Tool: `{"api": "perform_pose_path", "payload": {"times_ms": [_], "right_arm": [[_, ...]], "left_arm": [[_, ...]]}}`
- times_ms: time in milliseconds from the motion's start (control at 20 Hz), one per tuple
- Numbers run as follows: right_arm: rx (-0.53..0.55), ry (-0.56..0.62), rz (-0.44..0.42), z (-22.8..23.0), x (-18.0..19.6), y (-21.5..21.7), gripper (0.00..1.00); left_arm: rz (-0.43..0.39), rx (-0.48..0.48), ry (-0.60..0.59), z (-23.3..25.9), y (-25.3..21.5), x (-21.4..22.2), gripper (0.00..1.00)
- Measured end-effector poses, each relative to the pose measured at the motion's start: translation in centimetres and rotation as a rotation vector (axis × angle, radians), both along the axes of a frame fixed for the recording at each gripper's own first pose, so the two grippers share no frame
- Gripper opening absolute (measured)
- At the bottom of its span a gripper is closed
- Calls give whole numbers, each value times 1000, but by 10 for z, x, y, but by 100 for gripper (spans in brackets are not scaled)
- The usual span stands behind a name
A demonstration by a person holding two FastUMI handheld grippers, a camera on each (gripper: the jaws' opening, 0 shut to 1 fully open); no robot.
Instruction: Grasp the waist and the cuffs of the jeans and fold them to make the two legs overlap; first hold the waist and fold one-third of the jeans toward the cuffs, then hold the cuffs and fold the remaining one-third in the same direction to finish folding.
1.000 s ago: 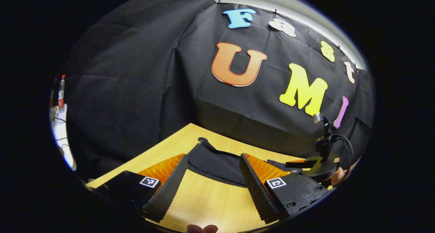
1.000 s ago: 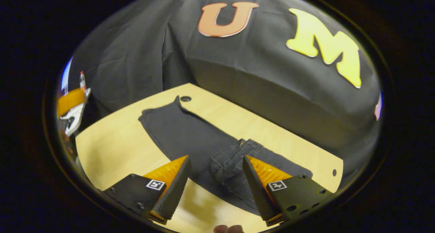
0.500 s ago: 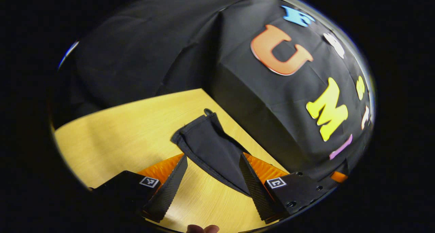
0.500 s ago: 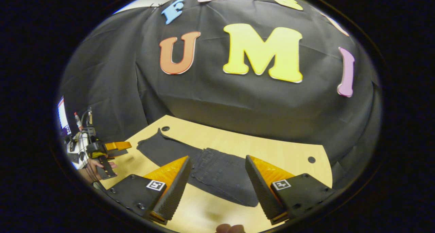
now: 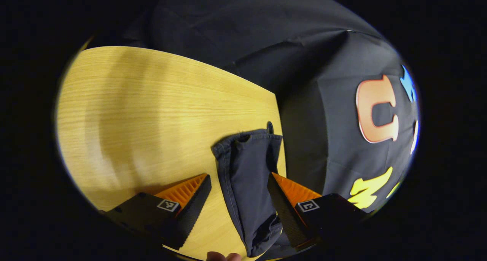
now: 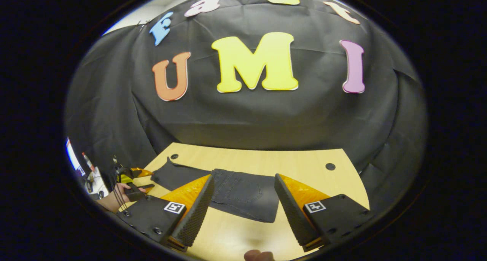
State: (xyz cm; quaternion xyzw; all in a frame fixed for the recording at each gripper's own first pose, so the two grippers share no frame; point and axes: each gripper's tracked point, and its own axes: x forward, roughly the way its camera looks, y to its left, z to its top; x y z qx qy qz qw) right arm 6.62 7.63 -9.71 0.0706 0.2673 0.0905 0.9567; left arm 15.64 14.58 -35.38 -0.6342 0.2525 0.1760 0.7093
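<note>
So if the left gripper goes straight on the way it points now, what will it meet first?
Probably the jeans: the dark leg lies between the open fingers of the left gripper, toward the right one, cuffs ahead. Beyond it comes the table edge. Height above the cloth is unclear.

Matt dark denim jeans [image 6: 243, 192] lie on a smooth wood-grain table [image 5: 152, 112] (faintly glossy).

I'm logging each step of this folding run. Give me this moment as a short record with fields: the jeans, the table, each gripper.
jeans: dark pair lying flat on the table, legs overlapped, cuff end near the table edge
table: light wood, small round holes near its far edge
left gripper: open, fingers either side of the leg near the cuffs, not pressing
right gripper: open, in front of the waist end, not touching
</note>
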Motion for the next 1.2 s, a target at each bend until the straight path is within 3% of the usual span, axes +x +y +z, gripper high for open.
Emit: {"api": "perform_pose_path", "payload": {"times_ms": [400,550,600,650,700,750,800,850,1050,1200], "right_arm": [[2,16,-99,-6,-12,-39,95],[-4,15,-111,-7,-15,-41,98],[-5,16,-109,-8,-18,-41,98],[-12,16,-109,-8,-22,-42,98],[-23,12,-110,-8,-26,-43,95],[-36,1,-112,-7,-29,-44,95],[-44,-10,-116,-5,-33,-48,98],[-48,-23,-121,-2,-37,-50,98],[-36,-85,-144,17,-49,-61,96],[-27,-114,-165,24,-66,-79,98]], "left_arm": [[-3,-38,-89,-3,-3,35,95],[10,-27,-62,-21,-4,41,46],[4,-8,-47,-24,-4,39,37],[-2,3,-49,-24,-5,39,10],[-4,13,-61,-17,-5,42,17],[-11,24,-86,-6,-6,43,12],[-18,39,-122,9,-6,45,18],[-36,66,-155,26,-10,48,8],[-143,226,-265,95,-41,58,7],[-247,415,-325,146,-80,64,7]]}}
